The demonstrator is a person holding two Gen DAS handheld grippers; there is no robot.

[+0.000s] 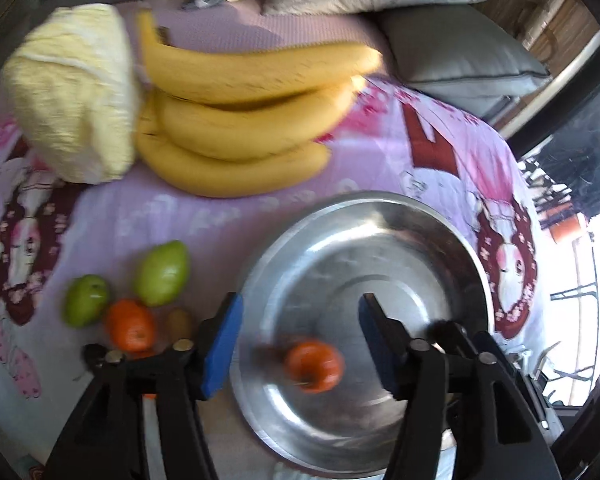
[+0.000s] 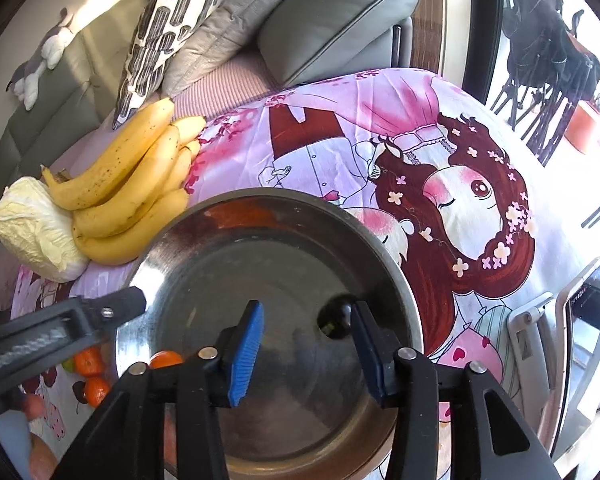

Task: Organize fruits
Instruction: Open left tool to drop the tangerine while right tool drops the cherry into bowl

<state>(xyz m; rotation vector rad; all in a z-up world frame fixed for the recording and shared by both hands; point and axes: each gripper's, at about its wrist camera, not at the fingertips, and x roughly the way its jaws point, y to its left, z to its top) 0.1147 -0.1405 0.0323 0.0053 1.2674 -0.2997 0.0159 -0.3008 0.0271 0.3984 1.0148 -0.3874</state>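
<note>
The left claw (image 1: 300,344) hangs with its blue pads apart over a metal bowl (image 1: 452,248) on a pink cartoon cloth (image 1: 452,148), and an orange (image 1: 314,366) lies loose in the bowl between the pads, touching neither. The right claw (image 2: 306,354) is apart too, over the same bowl, with a small dark fruit (image 2: 334,316) in the bowl just beside its right pad. Left of the bowl lie two green fruits (image 1: 162,268), another orange (image 1: 130,324) and a kiwi (image 1: 179,323), with bananas (image 1: 240,120) and a cabbage (image 1: 72,92) farther back.
</note>
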